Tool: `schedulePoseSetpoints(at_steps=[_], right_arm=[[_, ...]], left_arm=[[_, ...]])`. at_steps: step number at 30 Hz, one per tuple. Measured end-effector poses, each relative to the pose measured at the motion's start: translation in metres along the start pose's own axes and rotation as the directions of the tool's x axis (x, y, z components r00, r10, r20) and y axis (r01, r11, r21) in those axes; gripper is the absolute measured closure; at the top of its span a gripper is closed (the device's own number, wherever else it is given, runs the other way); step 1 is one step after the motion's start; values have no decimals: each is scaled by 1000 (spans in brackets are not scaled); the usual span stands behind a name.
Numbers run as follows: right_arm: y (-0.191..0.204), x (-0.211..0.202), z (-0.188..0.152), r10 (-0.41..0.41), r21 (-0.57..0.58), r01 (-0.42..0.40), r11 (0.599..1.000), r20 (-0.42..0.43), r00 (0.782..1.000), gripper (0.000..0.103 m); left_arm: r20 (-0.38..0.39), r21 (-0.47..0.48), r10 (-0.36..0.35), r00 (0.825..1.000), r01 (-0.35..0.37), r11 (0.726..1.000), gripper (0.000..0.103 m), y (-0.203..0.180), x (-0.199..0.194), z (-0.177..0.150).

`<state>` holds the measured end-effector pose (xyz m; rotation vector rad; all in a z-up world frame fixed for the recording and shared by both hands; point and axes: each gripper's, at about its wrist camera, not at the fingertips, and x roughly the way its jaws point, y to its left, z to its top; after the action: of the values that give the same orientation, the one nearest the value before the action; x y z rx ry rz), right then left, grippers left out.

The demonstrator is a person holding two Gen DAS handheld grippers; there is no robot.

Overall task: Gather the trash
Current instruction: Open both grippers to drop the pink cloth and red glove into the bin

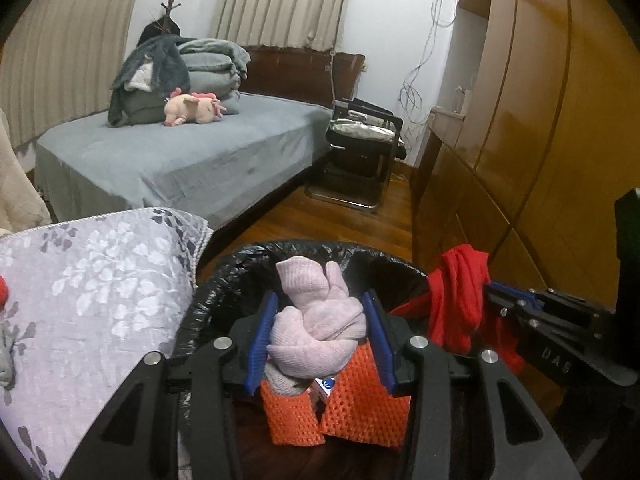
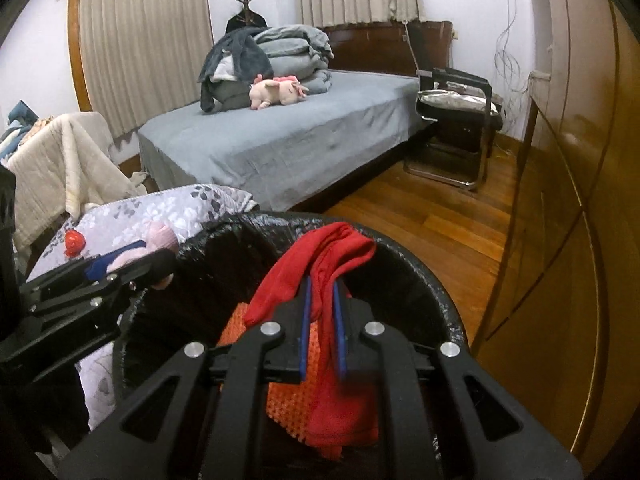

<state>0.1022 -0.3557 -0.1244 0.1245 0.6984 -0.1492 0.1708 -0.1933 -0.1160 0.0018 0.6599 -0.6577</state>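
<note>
Black linkage arms filled the near edge of both views. Between the blue pads of the left gripper [image 1: 324, 320] sat a knotted pink sock [image 1: 320, 320], pinched from both sides and held over the bin [image 1: 224, 276] — a round can lined with a black bag. Just to its right the right gripper [image 2: 323, 312] had its pads drawn narrow on a red sock [image 2: 320, 256], which draped over the fingertips and hung down into the bin's mouth. Inside the bin lay orange mesh netting [image 1: 360, 404] with a small white carton [image 1: 325, 385] showing between its folds. A grey floral cushion [image 1: 100, 280] pressed against the bin's left side. Farther off stood a grey bed [image 1: 180, 156] bearing folded blankets [image 1: 208, 68] and a pink plush toy [image 1: 194, 109] — a folding chair [image 1: 364, 152] stood to its far right, on wooden floor beside a wooden wardrobe [image 1: 540, 120]
</note>
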Motion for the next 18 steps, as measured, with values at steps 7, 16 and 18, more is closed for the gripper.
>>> schedulePoseSetpoints(at_steps=[7, 16, 18], right_arm=[[-3, 9, -10, -8, 2, 8, 1000, -46, 999, 70], [9, -17, -3, -32, -17, 32, 999, 43, 999, 11], [17, -21, 1, -9, -22, 10, 1000, 56, 998, 10]], left_arm=[[-13, -11, -12, 1000, 12, 1000, 45, 6, 1, -2], [59, -41, 72, 996, -70, 997, 16, 35, -38, 2], [77, -59, 101, 992, -97, 994, 14, 48, -52, 2]])
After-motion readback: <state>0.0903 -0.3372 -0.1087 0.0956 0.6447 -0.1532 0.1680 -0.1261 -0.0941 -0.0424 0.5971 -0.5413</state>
